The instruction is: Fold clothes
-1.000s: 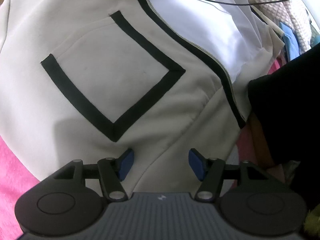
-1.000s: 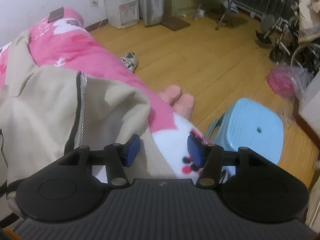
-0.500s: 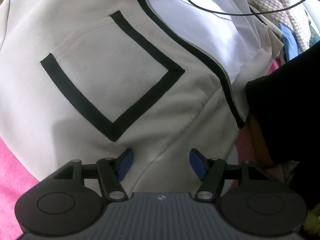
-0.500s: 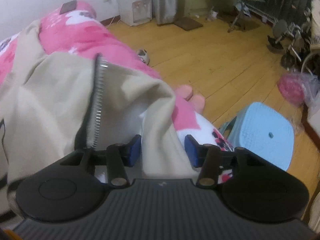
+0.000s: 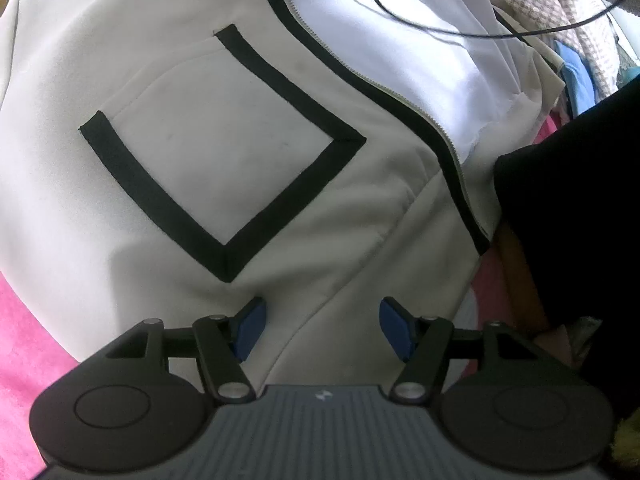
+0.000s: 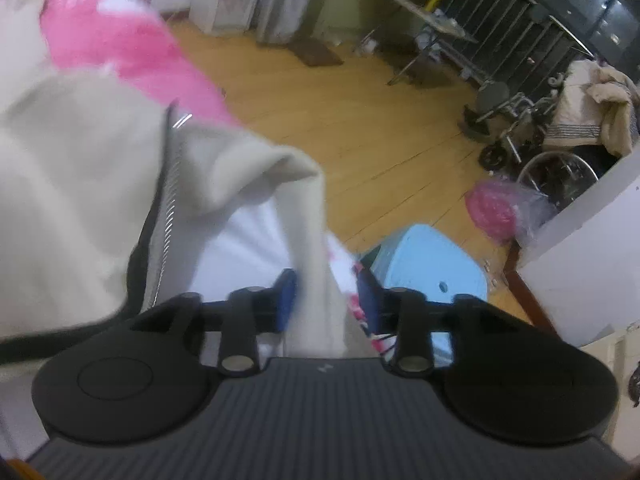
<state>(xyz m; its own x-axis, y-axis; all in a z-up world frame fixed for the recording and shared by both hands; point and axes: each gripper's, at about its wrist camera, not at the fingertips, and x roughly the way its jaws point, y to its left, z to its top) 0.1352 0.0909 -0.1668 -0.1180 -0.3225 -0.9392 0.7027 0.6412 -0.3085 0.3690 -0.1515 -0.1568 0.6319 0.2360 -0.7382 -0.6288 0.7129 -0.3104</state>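
On bed, jacket location: cream zip-front fleece jacket (image 5: 224, 128) with black-trimmed square pocket (image 5: 224, 152) lies spread over pink blanket (image 5: 24, 336).
Left gripper (image 5: 320, 326): aimed steeply down over the jacket hem at 6 o'clock; blue pads apart, released, pressing on nothing.
Right gripper (image 6: 326, 296): angled down and outward; jaws have just been closing, a raised fold of jacket front (image 6: 308, 216) between them. Grasp: left pad meets the cloth, right pad shows a gap; cannot tell.
Zipper (image 6: 168, 216): at 10 o'clock of the right gripper.
Surroundings: light-blue plastic stool (image 6: 432, 264) at 2 o'clock on wooden floor (image 6: 360, 128); wheelchair (image 6: 536, 136) beyond; black cable (image 5: 440, 28) crossing above the jacket's white lining.
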